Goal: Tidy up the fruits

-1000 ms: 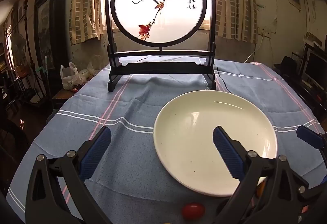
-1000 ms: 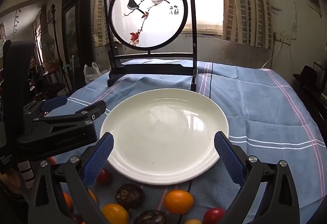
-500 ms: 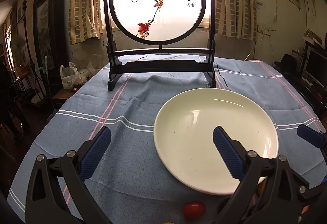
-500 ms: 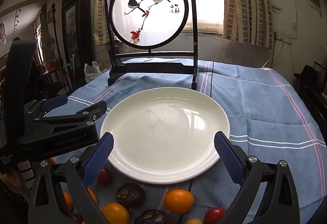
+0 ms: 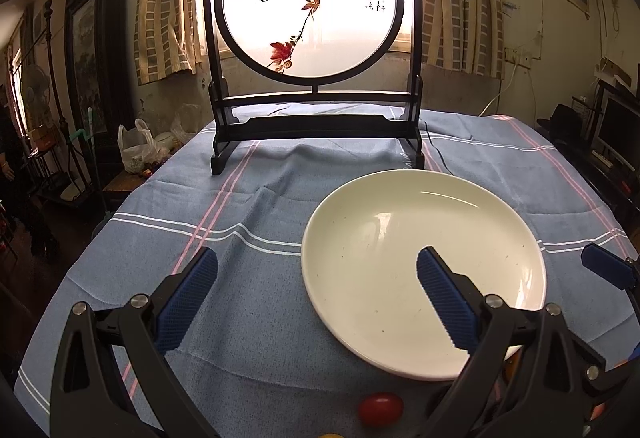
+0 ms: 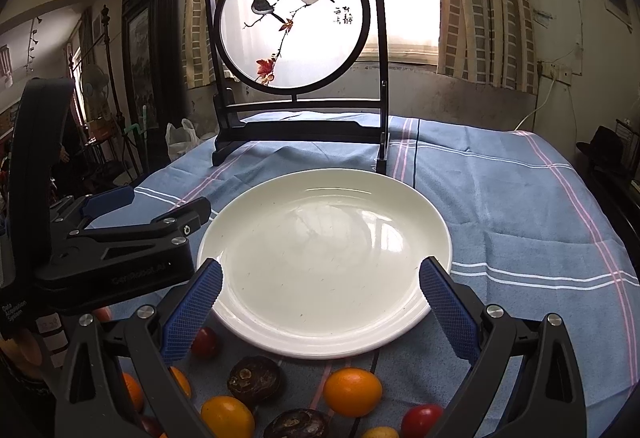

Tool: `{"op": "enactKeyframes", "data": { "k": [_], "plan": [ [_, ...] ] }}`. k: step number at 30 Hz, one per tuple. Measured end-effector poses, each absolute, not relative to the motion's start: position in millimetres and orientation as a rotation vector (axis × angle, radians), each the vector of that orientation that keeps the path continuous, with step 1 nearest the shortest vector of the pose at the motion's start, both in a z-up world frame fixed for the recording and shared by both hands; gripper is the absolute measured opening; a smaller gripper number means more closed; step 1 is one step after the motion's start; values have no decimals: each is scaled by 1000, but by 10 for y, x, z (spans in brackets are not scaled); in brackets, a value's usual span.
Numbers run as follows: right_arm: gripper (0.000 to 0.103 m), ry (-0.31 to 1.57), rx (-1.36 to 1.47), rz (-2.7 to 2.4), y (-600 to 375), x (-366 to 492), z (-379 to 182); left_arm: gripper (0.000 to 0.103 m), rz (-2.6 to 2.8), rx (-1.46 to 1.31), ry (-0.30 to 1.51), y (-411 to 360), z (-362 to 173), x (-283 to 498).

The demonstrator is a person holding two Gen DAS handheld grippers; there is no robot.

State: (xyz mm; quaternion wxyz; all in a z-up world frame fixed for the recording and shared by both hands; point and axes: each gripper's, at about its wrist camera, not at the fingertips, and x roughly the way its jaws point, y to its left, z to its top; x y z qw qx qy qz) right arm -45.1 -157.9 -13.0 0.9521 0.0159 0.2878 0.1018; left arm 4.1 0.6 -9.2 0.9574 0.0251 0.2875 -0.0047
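A white empty plate (image 6: 328, 238) lies on the blue striped tablecloth; it also shows in the left wrist view (image 5: 400, 222). Several small fruits lie in front of it: orange ones (image 6: 352, 391), red tomatoes (image 6: 422, 420) and dark brown ones (image 6: 253, 378). One red tomato (image 5: 380, 409) shows in the left wrist view. My left gripper (image 5: 316, 298) is open and empty, left of the plate's near edge. My right gripper (image 6: 320, 302) is open and empty, above the plate's near rim and behind the fruits.
A black-framed round screen with painted birds (image 6: 296, 30) stands at the table's back. The left gripper's body (image 6: 120, 250) sits close to the plate's left side. A white plastic bag (image 5: 136, 150) lies beyond the table's left edge.
Both grippers have crept slightly forward or tilted; the screen sits a little higher in both views. The jaws stay open and the fruits have not moved.
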Motion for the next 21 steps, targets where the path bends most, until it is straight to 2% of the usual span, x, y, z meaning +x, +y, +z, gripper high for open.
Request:
{"op": "enactKeyframes", "data": {
  "k": [21],
  "plan": [
    [99, 587, 34, 208, -1562, -449, -142, 98, -4, 53, 593, 37, -115, 31]
  ]
}}
